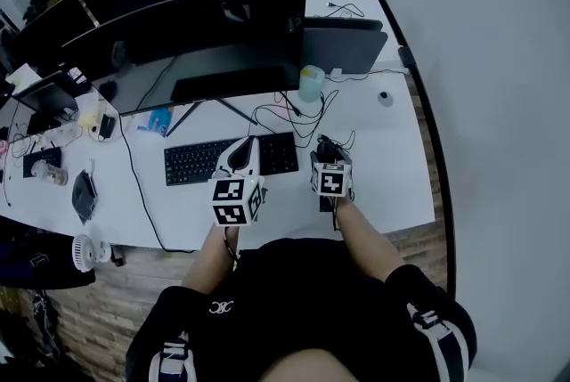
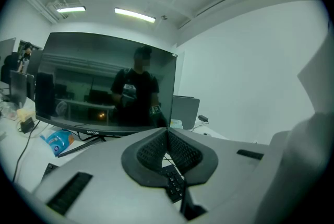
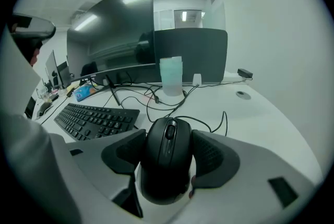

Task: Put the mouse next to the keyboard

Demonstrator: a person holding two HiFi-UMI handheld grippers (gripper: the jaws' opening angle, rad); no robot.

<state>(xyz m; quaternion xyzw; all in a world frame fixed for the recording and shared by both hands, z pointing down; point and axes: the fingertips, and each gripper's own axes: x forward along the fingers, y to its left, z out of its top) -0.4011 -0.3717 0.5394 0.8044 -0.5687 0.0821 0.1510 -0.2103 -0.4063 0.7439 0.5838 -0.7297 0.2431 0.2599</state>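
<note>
A black wired mouse (image 3: pixel 167 157) sits between the pads of my right gripper (image 3: pixel 168 151), which press on both its sides. In the head view the mouse (image 1: pixel 327 148) is just right of the black keyboard (image 1: pixel 230 159), near the desk's front edge. Its cable (image 3: pixel 209 125) trails back toward the monitor. I cannot tell whether the mouse rests on the desk or is lifted. My left gripper (image 2: pixel 167 145) is shut with nothing in it, hovering over the keyboard's right part (image 2: pixel 174 182). The keyboard (image 3: pixel 96 118) lies left of the mouse.
A wide dark monitor (image 1: pixel 205 33) stands behind the keyboard, with loose cables (image 1: pixel 289 115) and a pale cup (image 1: pixel 311 83) beside its stand. A laptop (image 1: pixel 343 46) stands at the back right. A small round object (image 1: pixel 385 98) lies on the white desk (image 1: pixel 392 158). Clutter fills the left end.
</note>
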